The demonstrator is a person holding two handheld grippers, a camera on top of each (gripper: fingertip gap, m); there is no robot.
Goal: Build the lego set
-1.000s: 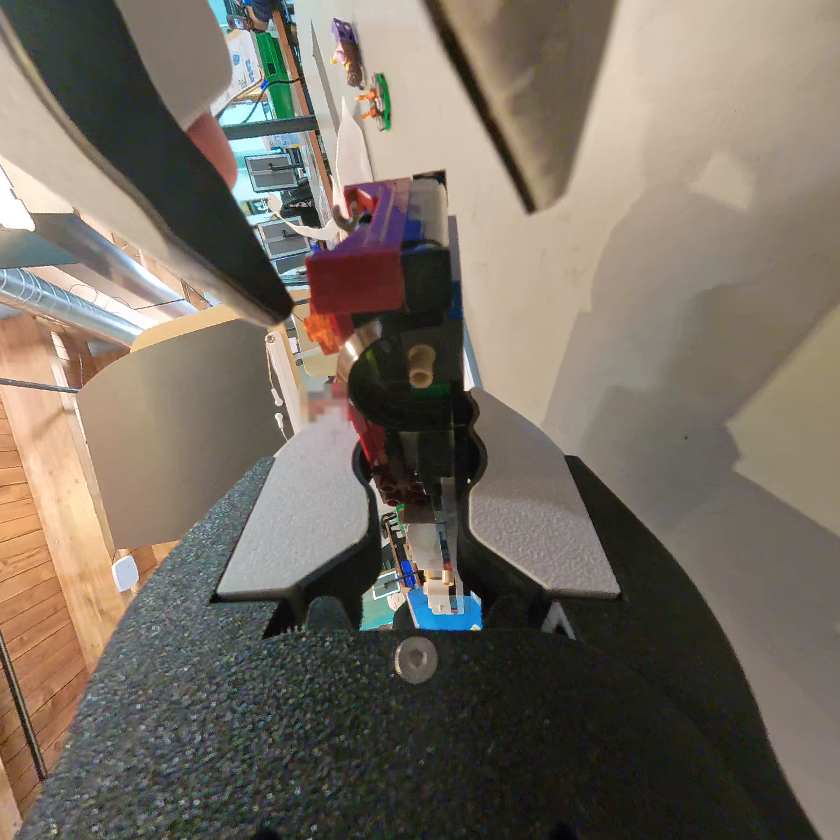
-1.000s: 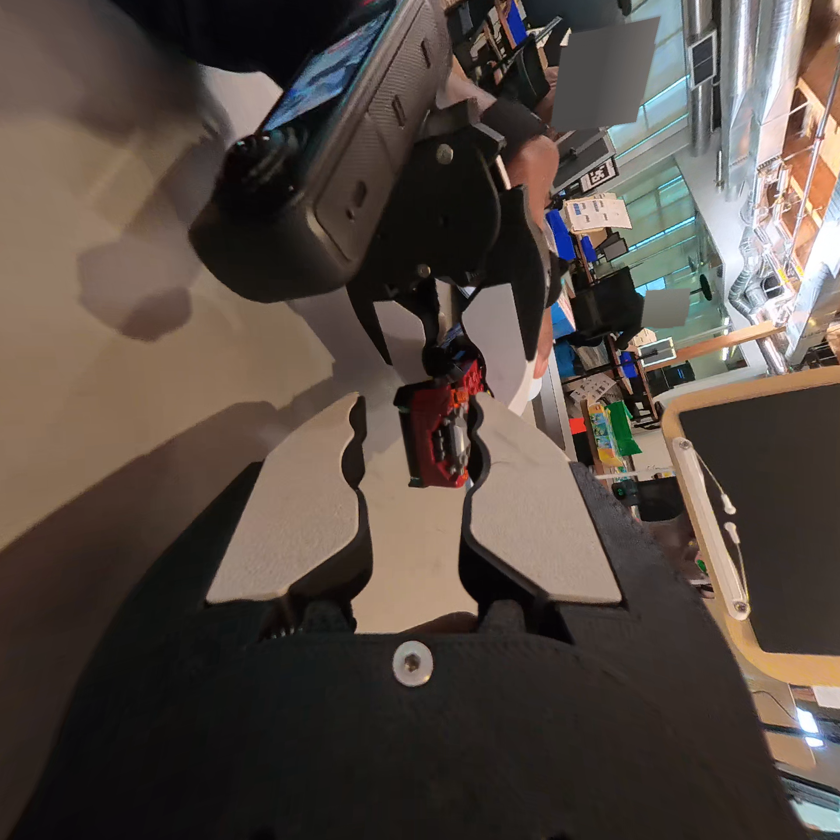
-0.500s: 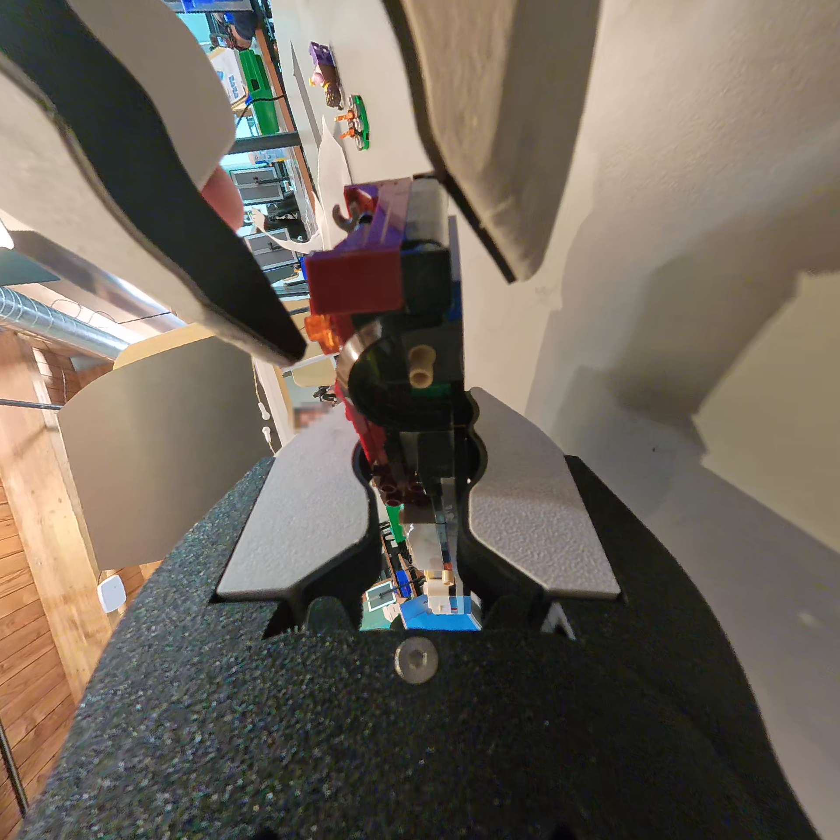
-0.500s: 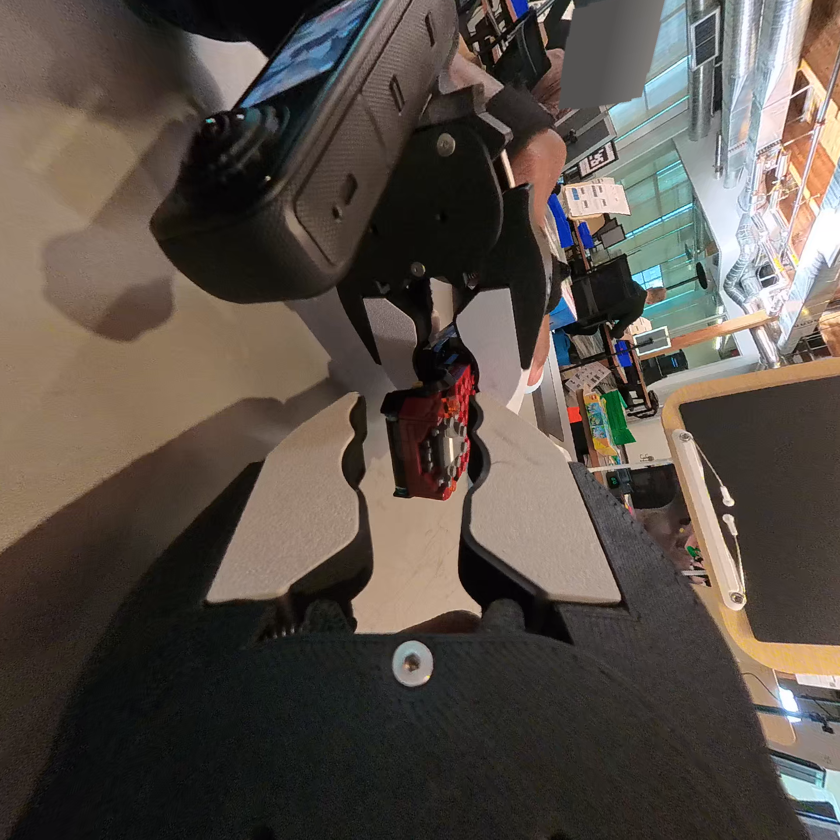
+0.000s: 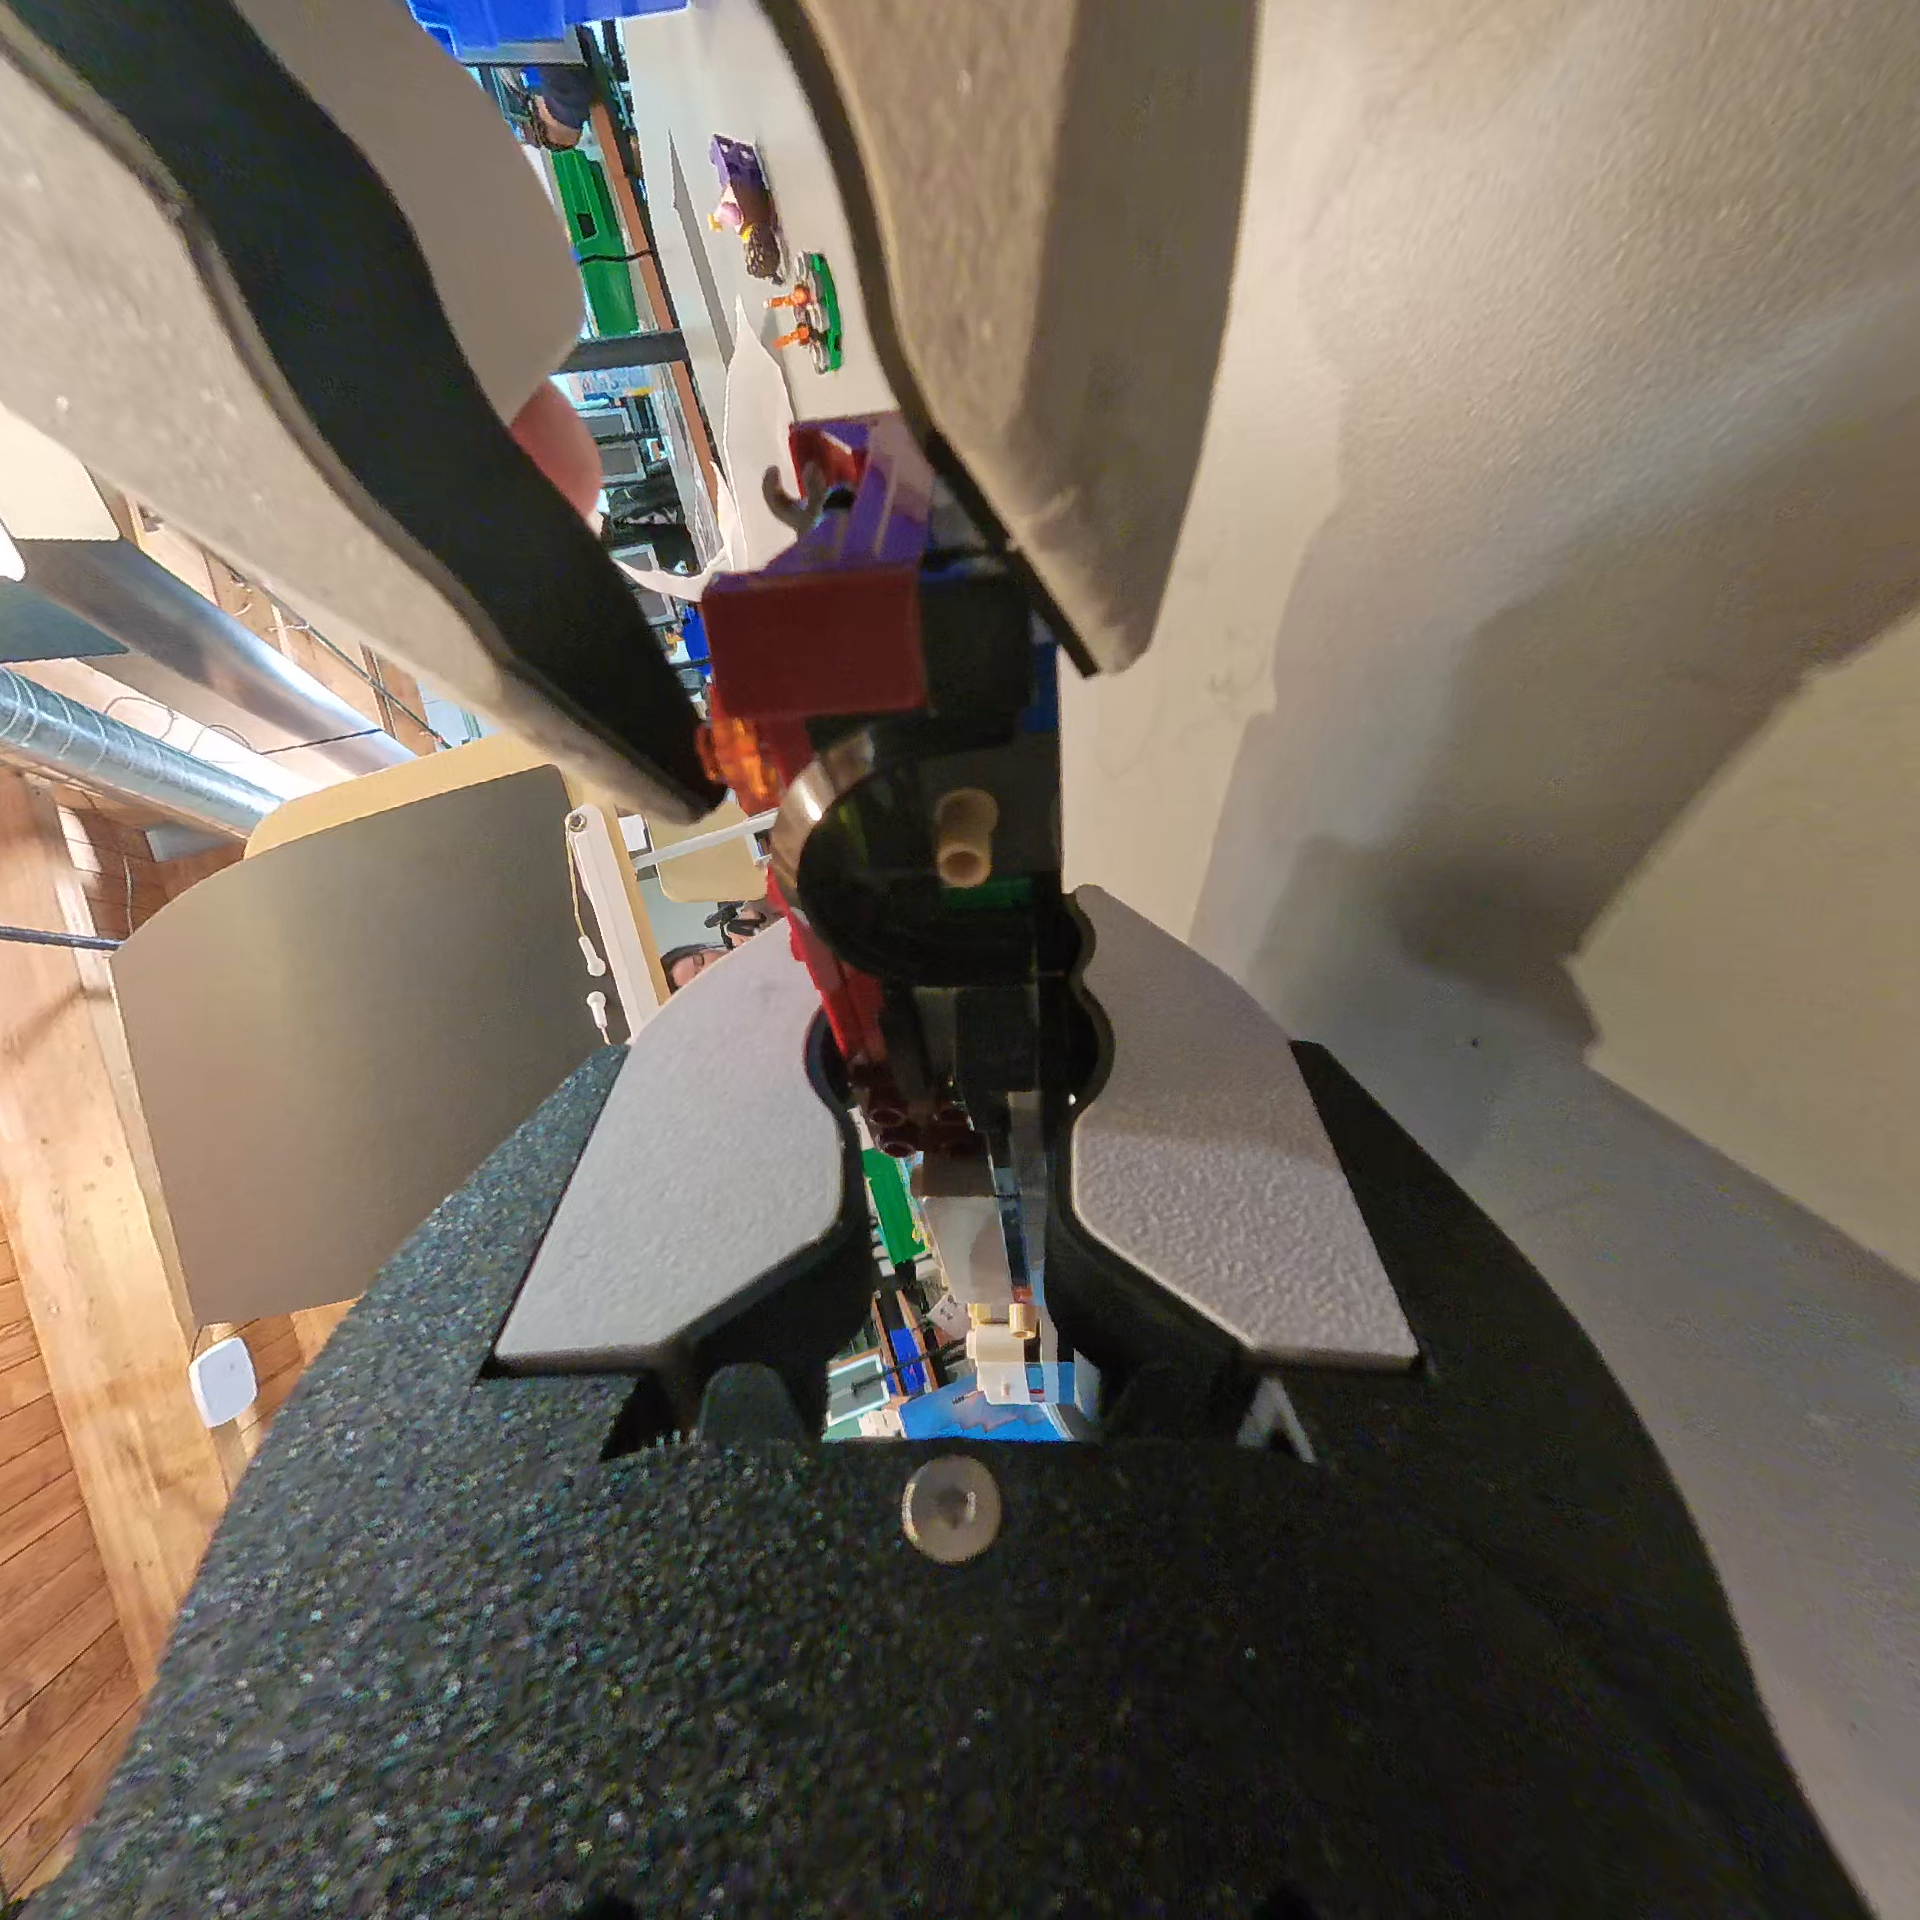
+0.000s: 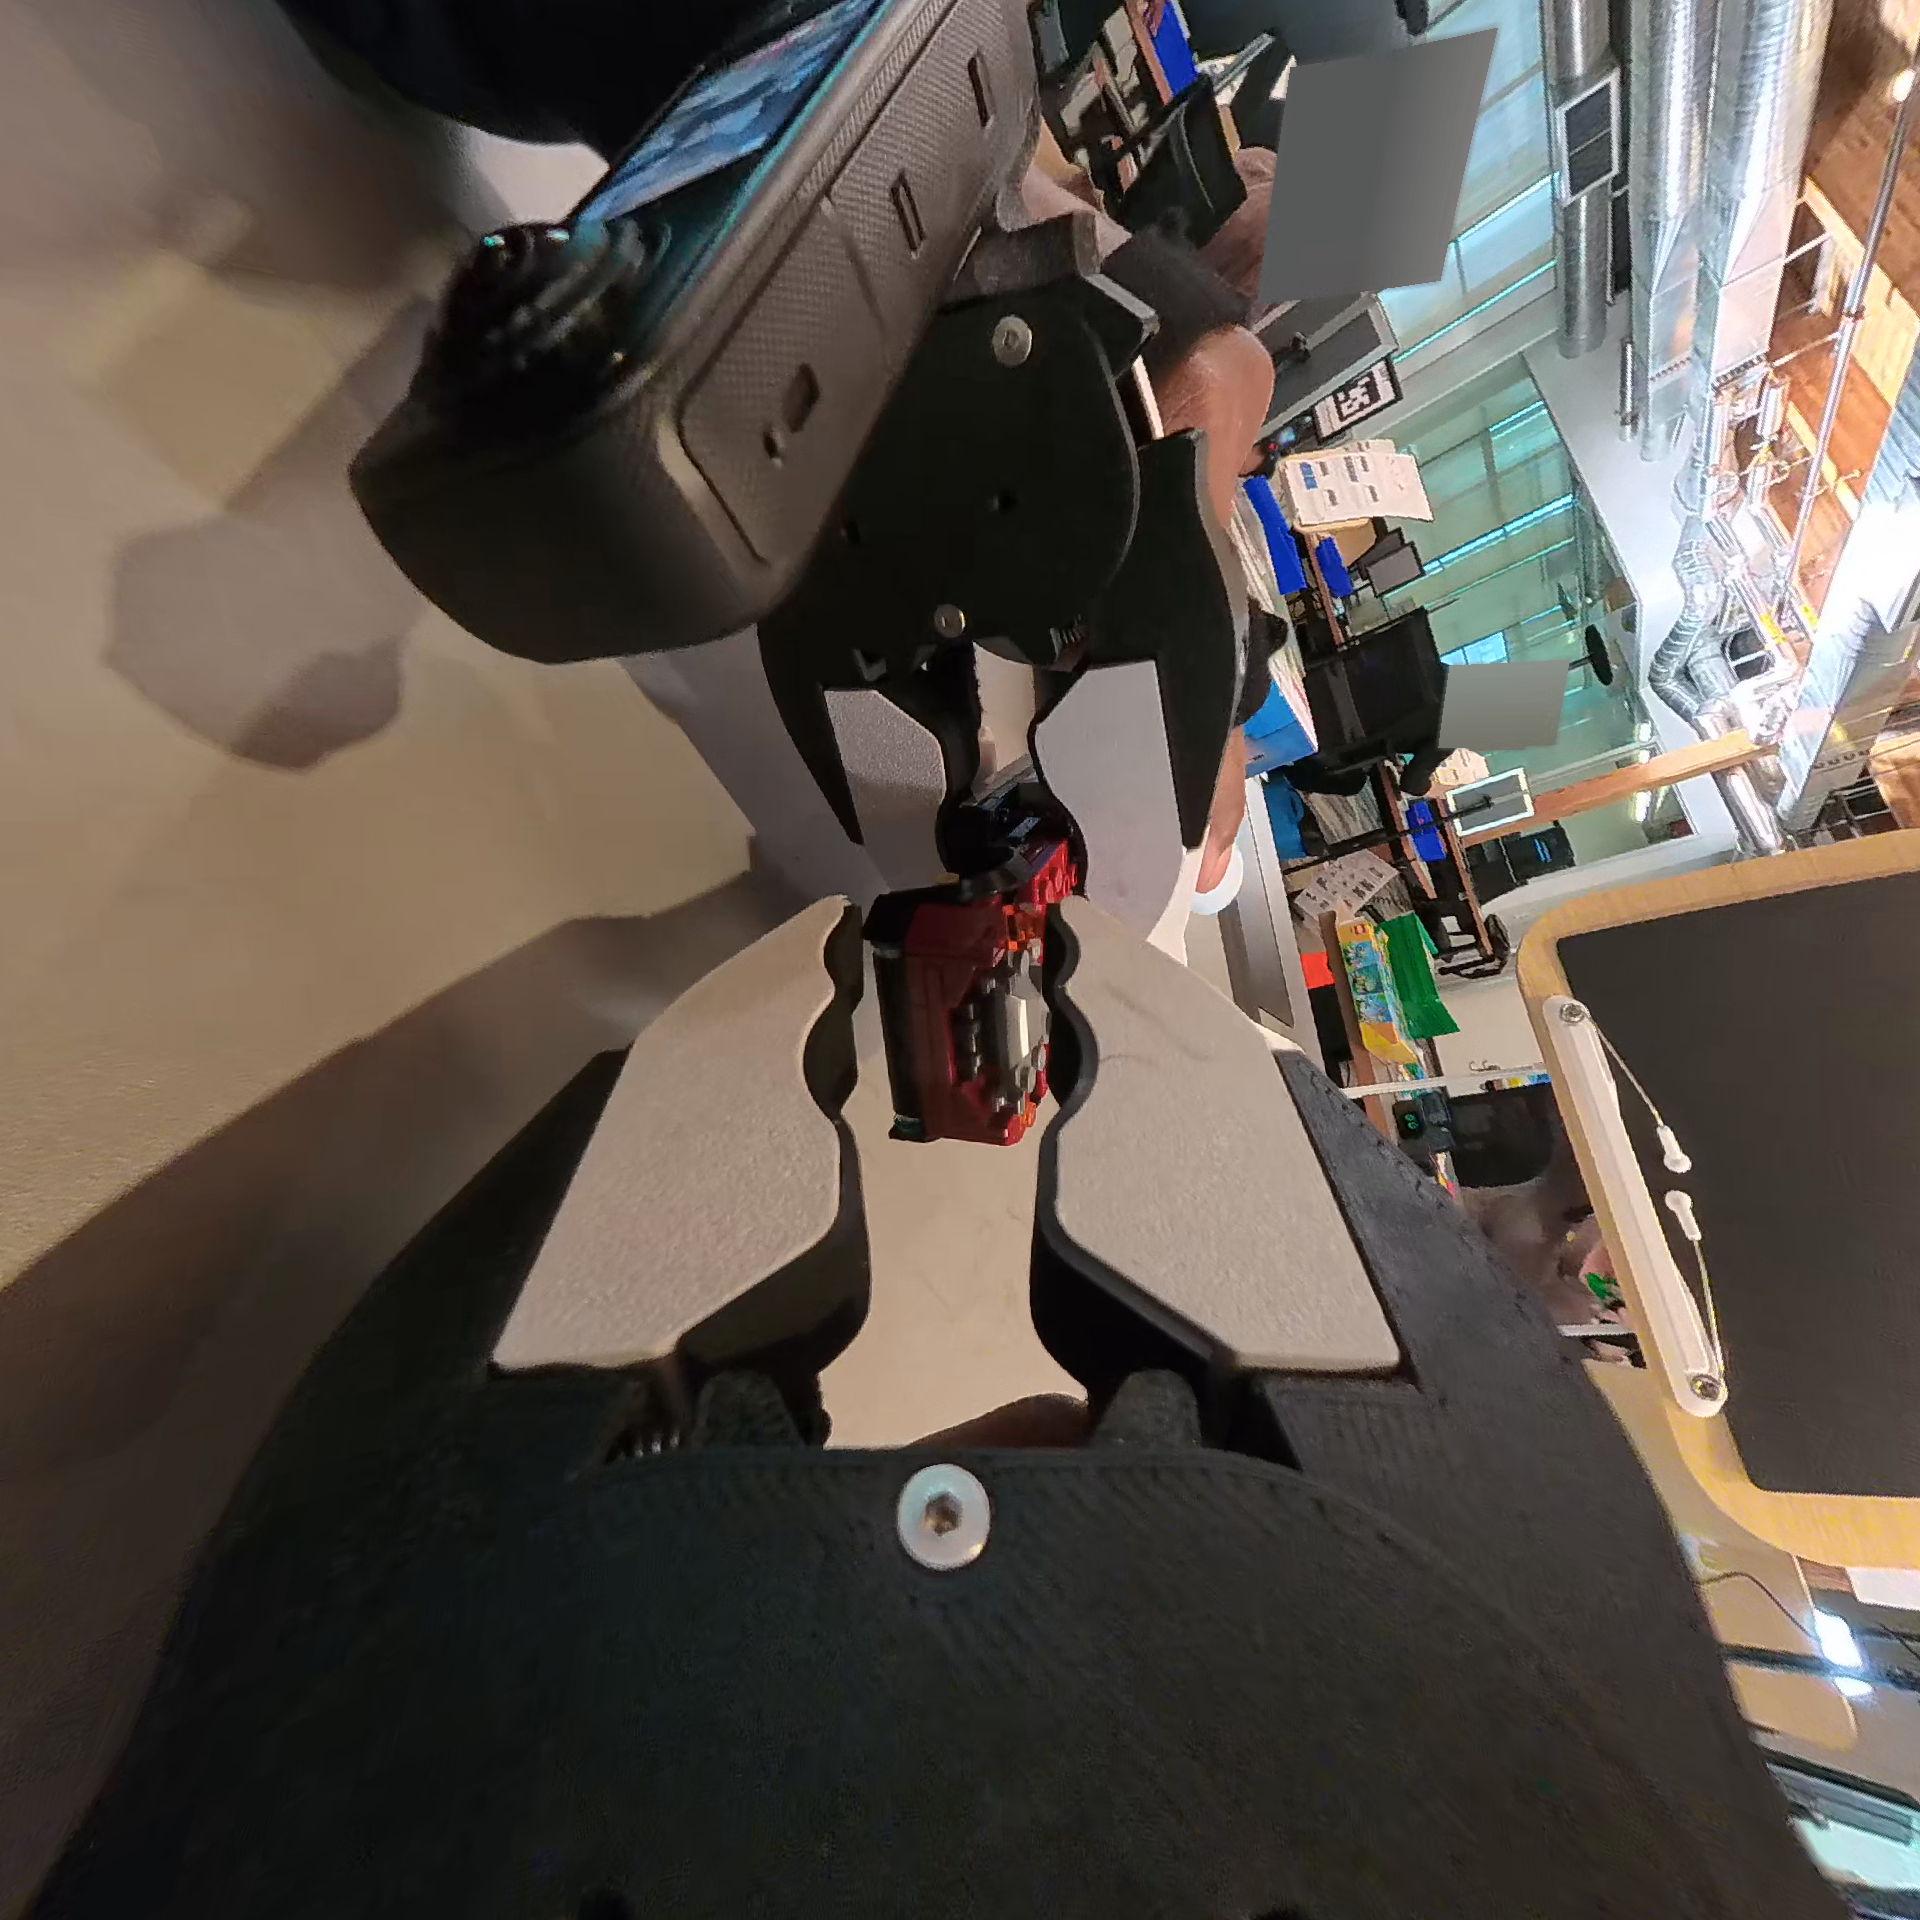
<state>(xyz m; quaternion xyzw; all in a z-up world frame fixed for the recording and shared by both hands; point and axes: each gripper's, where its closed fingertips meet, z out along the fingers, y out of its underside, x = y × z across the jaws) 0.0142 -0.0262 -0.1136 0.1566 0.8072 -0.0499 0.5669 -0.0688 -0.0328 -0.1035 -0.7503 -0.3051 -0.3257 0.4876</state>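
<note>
My left gripper (image 5: 951, 935) is shut on a toy brick model (image 5: 821, 644) of red, purple and black parts, held in the air beside the pale table (image 5: 1455, 520). The model's far end reaches between the fingers (image 5: 1039, 312) of my right gripper. In the right wrist view, my right gripper (image 6: 951, 920) has both pads pressed on the red studded end of the model (image 6: 956, 1029). The left gripper (image 6: 1013, 821), with its camera body (image 6: 644, 416), grips the other end just beyond.
Small toy brick builds, one purple (image 5: 743, 197) and one on a green plate (image 5: 816, 312), lie far off on the table beside white paper (image 5: 758, 416). A dark board with a wooden rim (image 6: 1766, 1143) stands to the right. Shelves and workshop clutter lie behind. Across from one pair of fingers to the other is roughly 8 cm.
My right gripper moved in over the model's far end and its fingers closed onto it. My left gripper kept its hold on the model unchanged.
</note>
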